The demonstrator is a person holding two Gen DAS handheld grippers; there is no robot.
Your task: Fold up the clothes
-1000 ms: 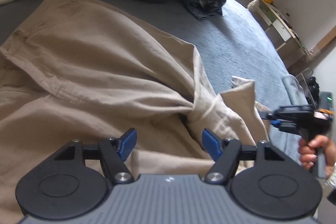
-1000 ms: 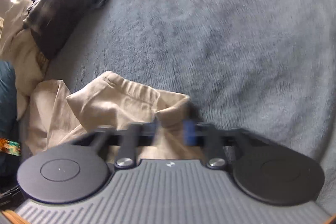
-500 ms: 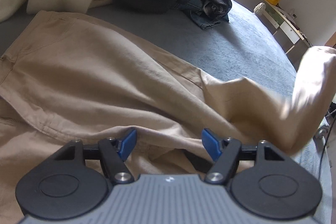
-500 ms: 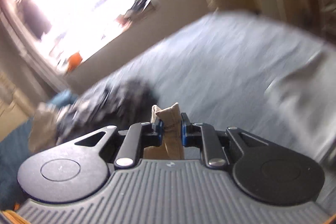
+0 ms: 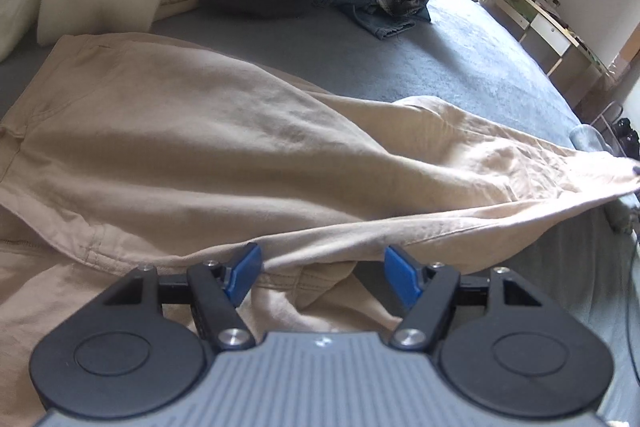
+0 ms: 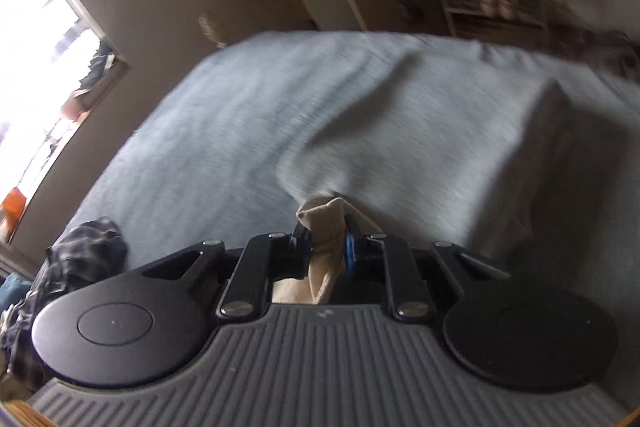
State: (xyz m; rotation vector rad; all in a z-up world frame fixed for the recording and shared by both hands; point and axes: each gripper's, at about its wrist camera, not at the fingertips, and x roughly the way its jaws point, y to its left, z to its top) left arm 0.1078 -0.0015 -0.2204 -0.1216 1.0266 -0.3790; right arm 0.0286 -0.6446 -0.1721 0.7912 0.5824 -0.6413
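Daylight lit both views. In the right wrist view a blown-out white window (image 6: 36, 39) at far left glared, and motion blur smeared the grey-blue bed cover (image 6: 248, 131) and the far shelves. The left wrist view was sharp, softly shadowed under the raised fold of the beige cotton trousers (image 5: 240, 147). Fisheye curvature bent all edges.

I see the beige trousers (image 5: 208, 147) spread wide and creased across the grey bed (image 5: 460, 59), waistband end at the left with a stitched hem seam showing near the bottom. One leg stretches taut and lifted toward the right edge, while a bunched beige end (image 6: 326, 227) stands pinched upright.
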